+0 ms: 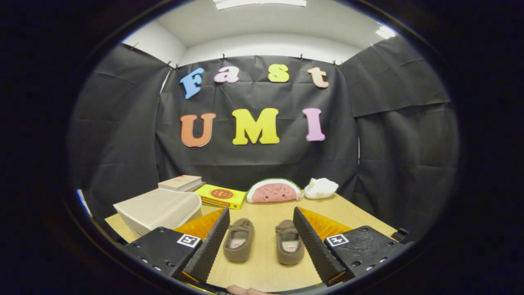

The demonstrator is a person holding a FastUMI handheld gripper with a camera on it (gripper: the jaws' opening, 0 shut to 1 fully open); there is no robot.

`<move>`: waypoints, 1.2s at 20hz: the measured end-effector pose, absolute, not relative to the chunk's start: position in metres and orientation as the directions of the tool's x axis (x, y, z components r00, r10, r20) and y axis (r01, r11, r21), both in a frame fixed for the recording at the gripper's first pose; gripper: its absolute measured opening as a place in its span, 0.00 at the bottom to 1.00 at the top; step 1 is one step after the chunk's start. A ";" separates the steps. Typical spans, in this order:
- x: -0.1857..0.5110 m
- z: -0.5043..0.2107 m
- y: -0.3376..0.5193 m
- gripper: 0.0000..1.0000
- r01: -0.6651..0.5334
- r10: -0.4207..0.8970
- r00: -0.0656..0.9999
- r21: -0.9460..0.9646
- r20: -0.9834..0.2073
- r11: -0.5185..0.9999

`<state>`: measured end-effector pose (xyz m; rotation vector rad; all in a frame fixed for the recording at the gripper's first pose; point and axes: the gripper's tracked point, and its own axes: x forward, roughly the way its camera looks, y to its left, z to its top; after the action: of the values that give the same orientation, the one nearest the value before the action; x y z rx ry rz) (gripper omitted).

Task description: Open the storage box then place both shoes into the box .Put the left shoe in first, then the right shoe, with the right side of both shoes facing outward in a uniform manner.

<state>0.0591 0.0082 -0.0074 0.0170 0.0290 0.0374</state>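
Gripper view of a booth table (262,266), pale wood, seen along the two fingers of the hand-held gripper (260,217). The fingers stand wide apart and hold nothing; their ribbed inner faces slant outward toward the tips. Between them, on the tabletop, lie two brown slippers side by side with toes pointing away from the camera and openings upward: the left shoe (239,245) close to the left finger, the right shoe (289,247) close to the right finger, neither touched by a finger. The two shoes are apart from one another, with bare table between them. Beyond the left finger, and partly hidden by it, sits the storage box (159,209), a pale grey-beige container with a rounded front whose lid appears closed (its far side is not visible). Behind the box rests a stack of books (181,182); just beside that stack, toward the middle of the table, lies a flat yellow box (221,196). Further along the back edge are a watermelon-slice plush (273,191) and, just beside it, a small white soft toy (321,188). All four rear items sit near the black cloth wall (254,159), well beyond the shoes. A fingertip of the person (245,291) shows at the base of the gripper
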 end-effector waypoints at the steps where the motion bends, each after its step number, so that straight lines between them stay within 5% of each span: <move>1: 0.068 -0.007 0.017 0.95 -0.065 0.067 0.997 0.038 -0.042 0.997; 7: 0.127 -0.028 0.071 0.95 -0.238 0.267 0.950 0.177 -0.162 0.955; 14: 0.180 -0.063 0.155 0.95 -0.460 0.583 0.760 0.397 -0.286 0.794; 24: 0.210 -0.101 0.211 0.95 -0.425 0.828 0.484 0.752 -0.283 0.505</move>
<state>0.2103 0.2108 -0.1008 0.6628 0.6984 0.8348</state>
